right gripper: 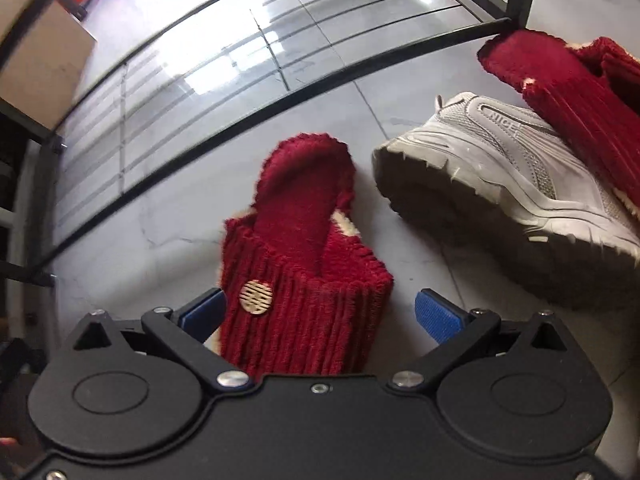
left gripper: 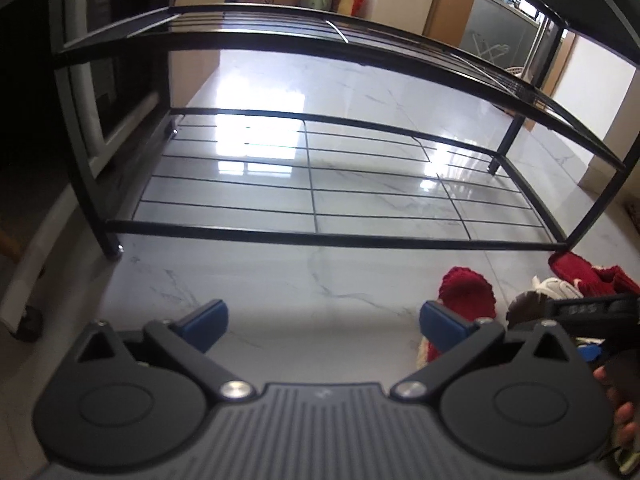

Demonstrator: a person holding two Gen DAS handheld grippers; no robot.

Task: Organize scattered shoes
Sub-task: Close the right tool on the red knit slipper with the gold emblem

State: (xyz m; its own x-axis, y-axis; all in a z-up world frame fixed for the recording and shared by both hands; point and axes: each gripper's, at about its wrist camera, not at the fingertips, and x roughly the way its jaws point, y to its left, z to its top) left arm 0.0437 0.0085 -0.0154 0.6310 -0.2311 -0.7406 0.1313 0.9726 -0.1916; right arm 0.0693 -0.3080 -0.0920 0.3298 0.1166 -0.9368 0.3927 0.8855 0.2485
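Note:
A red ribbed slipper [right gripper: 304,240] with a gold round badge lies on the marble floor, its toe end between the jaws of my right gripper [right gripper: 320,314]. That gripper is open; the right pad [right gripper: 436,314] stands clear of the slipper. Beside it a white sneaker [right gripper: 500,172] lies tipped on its side, and a second red slipper [right gripper: 568,92] rests on it against the rack's leg. My left gripper [left gripper: 324,324] is open over bare floor, with nothing between its fingers. It faces the black wire shoe rack [left gripper: 320,236], whose shelves hold no shoes. The shoes [left gripper: 466,292] lie to its right.
The rack's low front bar [right gripper: 280,92] runs just beyond the slipper. A cardboard box [right gripper: 40,52] stands behind the rack. A pale unit on a castor [left gripper: 24,320] sits left of the rack. A hand [left gripper: 616,400] holds the other gripper at the right edge.

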